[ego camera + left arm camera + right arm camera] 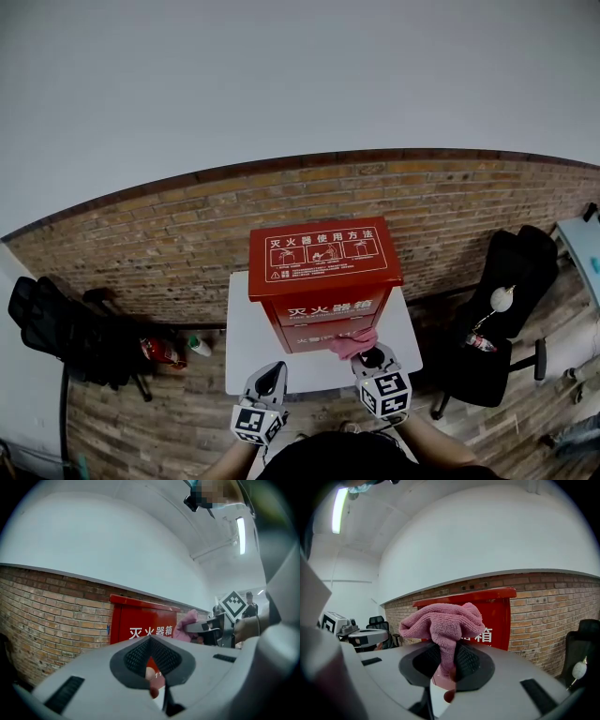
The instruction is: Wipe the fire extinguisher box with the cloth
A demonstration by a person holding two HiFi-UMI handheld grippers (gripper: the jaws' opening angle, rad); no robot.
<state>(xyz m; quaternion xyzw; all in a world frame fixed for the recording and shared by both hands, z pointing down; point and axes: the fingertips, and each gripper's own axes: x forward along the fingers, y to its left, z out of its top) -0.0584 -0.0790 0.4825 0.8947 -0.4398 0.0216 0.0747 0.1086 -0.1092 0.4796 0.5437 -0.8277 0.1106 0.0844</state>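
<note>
We see one red fire extinguisher box (323, 272) standing upright on the white bench (248, 349), toward its far edge. Its lettered front faces us and its instruction lid faces up, with the lid's long side running left to right.

One pink cloth (352, 343) bunches out of the right gripper (368, 357), whose fingers are clenched on it. The cloth sits at the lower right of the box's front, and we cannot tell whether it quite touches.

The left gripper (272, 373) hovers over the bench's near edge, left of the other one. Its fingers are closed tip to tip with nothing between them, and they point at the box front.

Behind runs a brick wall (169, 234). We count two black chairs, one to the left (56, 328) and one to the right (511, 281).
</note>
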